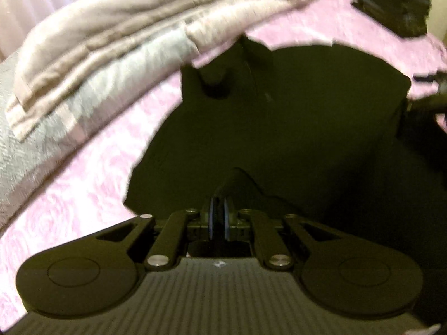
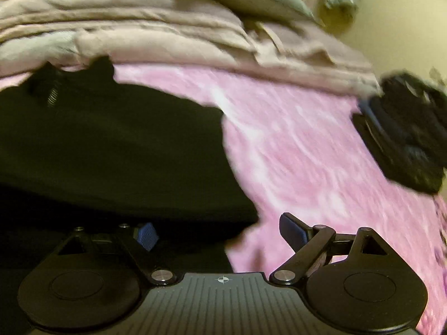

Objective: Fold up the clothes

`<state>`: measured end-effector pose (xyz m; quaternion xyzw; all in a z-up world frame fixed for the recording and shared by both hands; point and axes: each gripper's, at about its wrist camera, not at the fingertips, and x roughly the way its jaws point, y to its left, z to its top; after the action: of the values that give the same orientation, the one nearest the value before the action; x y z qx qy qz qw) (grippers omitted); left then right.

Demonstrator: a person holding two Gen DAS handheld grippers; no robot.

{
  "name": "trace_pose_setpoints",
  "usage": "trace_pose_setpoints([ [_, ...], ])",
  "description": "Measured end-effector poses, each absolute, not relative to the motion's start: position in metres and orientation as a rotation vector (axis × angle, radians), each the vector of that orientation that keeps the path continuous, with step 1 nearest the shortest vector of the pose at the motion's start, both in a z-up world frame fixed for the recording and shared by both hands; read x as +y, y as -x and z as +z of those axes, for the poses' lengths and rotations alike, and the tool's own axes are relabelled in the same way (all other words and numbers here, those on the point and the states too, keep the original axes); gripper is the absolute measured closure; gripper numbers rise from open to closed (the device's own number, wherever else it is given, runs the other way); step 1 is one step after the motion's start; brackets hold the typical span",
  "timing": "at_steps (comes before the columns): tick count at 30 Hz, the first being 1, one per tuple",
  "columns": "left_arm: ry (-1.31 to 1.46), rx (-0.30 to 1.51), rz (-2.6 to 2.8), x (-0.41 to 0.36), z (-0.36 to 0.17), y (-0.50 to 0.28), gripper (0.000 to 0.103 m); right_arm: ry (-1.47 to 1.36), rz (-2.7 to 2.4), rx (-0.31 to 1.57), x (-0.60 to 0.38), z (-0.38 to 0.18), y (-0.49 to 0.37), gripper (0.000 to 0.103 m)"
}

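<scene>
A black garment [image 1: 293, 128] lies spread on a pink flowered bedspread [image 1: 78, 184]. My left gripper [image 1: 219, 215] is shut on a raised fold of the black garment at its near edge. In the right wrist view the same garment [image 2: 111, 145] fills the left half. My right gripper [image 2: 220, 231] is open, its blue-padded fingers [image 2: 292, 230] wide apart over the garment's right near corner, with nothing between them. The frames are blurred by motion.
A folded beige and grey blanket [image 1: 92, 55] lies along the far side of the bed [image 2: 173, 36]. A stack of dark folded clothes [image 2: 405, 131] sits at the right of the bedspread [image 2: 307, 145]; it also shows in the left wrist view [image 1: 394, 2].
</scene>
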<state>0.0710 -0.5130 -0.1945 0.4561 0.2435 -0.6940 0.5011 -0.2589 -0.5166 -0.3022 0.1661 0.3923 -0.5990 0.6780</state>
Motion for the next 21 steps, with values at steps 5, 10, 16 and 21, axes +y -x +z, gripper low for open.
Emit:
trace_pose_setpoints([
  [5, -1.272, 0.557, -1.652, -0.497, -0.224, -0.059, 0.096, -0.466, -1.335, 0.848, -0.507, -0.293, 0.277, 0.009],
  [10, -1.284, 0.586, -1.581, -0.482, -0.224, -0.072, 0.093, -0.555, -1.393, 0.882, -0.494, -0.282, 0.286, 0.009],
  [16, -1.083, 0.651, -1.569, -0.464, -0.203, -0.087, 0.091, -0.494, -1.343, 0.778, -0.465, -0.248, 0.276, 0.009],
  [21, -0.981, 0.685, -1.619, -0.465, -0.214, -0.075, 0.091, -0.401, -1.115, 0.674, -0.464, -0.236, 0.237, 0.009],
])
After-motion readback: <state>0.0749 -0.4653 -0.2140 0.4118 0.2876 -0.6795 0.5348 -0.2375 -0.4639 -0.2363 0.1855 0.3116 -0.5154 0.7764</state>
